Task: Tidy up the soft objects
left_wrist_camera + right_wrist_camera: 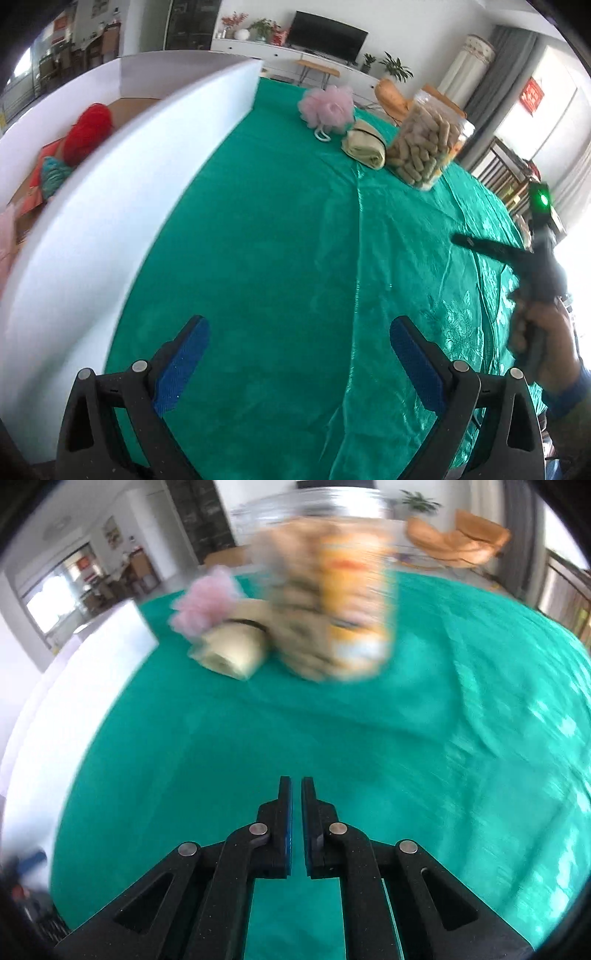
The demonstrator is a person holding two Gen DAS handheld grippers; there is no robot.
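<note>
A pink bath pouf [327,106] and a rolled beige cloth [364,145] lie at the far side of the green tablecloth [280,236], beside a clear jar of snacks [428,142]. A white box [122,177] on the left holds a red yarn ball [88,131] and other soft items. My left gripper [299,354] is open and empty above the cloth near the box. My right gripper [296,794] is shut and empty, pointing at the blurred pouf [205,603], cloth roll [232,651] and jar [332,602]; it also shows in the left wrist view [480,248].
The white box wall [92,657] runs along the left of the table. A TV, plants and a cabinet stand behind the table; an orange chair [458,544] is beyond its far edge.
</note>
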